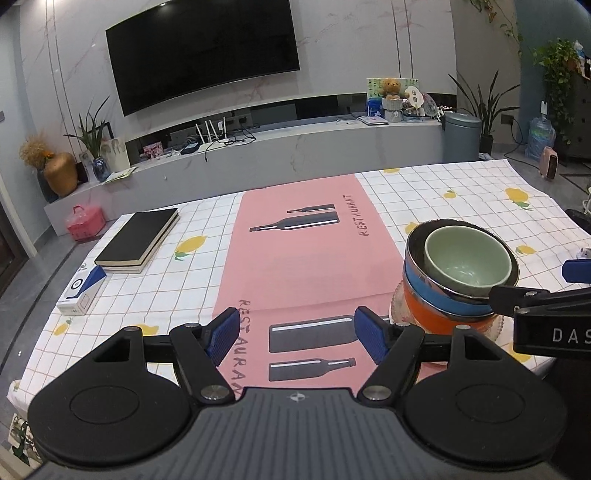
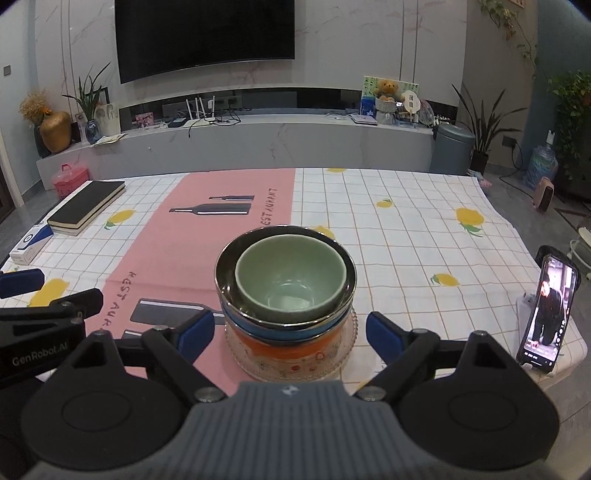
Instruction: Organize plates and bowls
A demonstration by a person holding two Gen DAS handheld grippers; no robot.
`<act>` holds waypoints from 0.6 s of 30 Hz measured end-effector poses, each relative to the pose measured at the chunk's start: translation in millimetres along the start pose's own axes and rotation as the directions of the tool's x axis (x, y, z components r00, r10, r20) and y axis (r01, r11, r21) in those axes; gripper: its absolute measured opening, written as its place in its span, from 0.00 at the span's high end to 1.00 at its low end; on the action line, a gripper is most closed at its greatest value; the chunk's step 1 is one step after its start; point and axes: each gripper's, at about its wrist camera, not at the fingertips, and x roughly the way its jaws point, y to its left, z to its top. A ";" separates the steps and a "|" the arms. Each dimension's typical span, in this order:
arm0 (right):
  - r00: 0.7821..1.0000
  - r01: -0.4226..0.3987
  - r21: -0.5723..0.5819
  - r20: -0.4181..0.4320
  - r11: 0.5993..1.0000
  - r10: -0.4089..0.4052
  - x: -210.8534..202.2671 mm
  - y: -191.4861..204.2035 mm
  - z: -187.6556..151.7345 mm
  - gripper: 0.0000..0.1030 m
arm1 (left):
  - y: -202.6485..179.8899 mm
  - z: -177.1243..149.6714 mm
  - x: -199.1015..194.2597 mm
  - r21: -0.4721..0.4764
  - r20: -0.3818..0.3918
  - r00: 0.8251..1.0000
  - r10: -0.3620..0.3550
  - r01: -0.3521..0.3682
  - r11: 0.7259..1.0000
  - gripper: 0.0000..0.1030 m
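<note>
Right wrist view: bowl stack sits between the right gripper's spread fingers, untouched.

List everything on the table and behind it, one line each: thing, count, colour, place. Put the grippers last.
green bowl: 1, pale green, top of the stack, nested in the blue bowl
blue bowl: 1, blue with shiny rim, under the green one
orange bowl: 1, orange, stack bottom
glass plate: 1, clear, under the stack
placemat: 1, pink, left of the stack
tablecloth: 1, white grid with lemons, covering the table
book: 1, black, far left
box: 1, white and blue, beside the book
phone: 1, black, propped upright, right edge
television: 1, black, wall
left gripper: open, empty
right gripper: open, either side of the stack
</note>
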 end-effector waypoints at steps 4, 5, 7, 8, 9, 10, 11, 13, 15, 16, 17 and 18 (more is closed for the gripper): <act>1.000 -0.004 0.002 0.000 1.000 0.004 2.1 -0.9 4.0 0.15 | -1.5 2.3 4.4 0.006 -0.002 1.000 0.004 -0.004 1.000 0.19; 1.000 -0.007 0.003 0.001 1.000 0.007 2.4 -0.9 4.6 0.15 | -1.6 2.2 4.5 0.007 -0.003 1.000 0.005 -0.005 1.000 0.19; 1.000 -0.011 0.003 0.001 1.000 0.011 3.1 -0.3 5.7 0.15 | -2.1 2.5 5.1 0.008 -0.005 1.000 0.005 -0.005 1.000 0.19; 1.000 -0.013 0.003 0.001 1.000 0.013 3.5 0.2 5.8 0.15 | -2.0 2.2 5.0 0.007 -0.006 1.000 0.005 -0.005 1.000 0.19; 1.000 -0.014 0.002 0.001 1.000 0.014 3.6 0.8 5.8 0.15 | -1.7 2.6 5.4 0.006 -0.007 1.000 0.006 -0.006 1.000 0.19; 1.000 -0.016 0.002 0.002 1.000 0.016 3.7 1.2 5.9 0.15 | -1.8 2.8 5.8 0.006 -0.009 1.000 0.008 -0.008 1.000 0.19; 1.000 -0.018 0.001 0.002 1.000 0.018 3.7 1.7 6.1 0.15 | -1.6 2.5 6.2 0.005 -0.010 1.000 0.009 -0.009 1.000 0.19; 1.000 -0.022 -0.002 0.004 1.000 0.022 4.1 2.2 5.9 0.15 | -1.0 2.9 7.3 0.003 -0.013 1.000 0.014 -0.014 1.000 0.19; 1.000 -0.022 -0.008 0.005 1.000 0.022 4.0 3.4 6.0 0.15 | -0.9 3.0 7.5 0.002 -0.013 1.000 0.014 -0.014 1.000 0.19; 1.000 -0.022 -0.010 0.006 1.000 0.022 4.0 3.8 5.7 0.15 | -0.7 3.1 7.5 0.003 -0.014 1.000 0.014 -0.014 1.000 0.19; 1.000 -0.023 -0.012 0.007 1.000 0.023 4.0 3.7 5.9 0.15 | -0.8 3.0 7.6 0.004 -0.014 1.000 0.015 -0.015 1.000 0.19; 1.000 -0.024 -0.012 0.007 1.000 0.024 3.7 4.1 5.7 0.15 | -0.8 3.1 7.5 0.004 -0.014 1.000 0.014 -0.014 1.000 0.19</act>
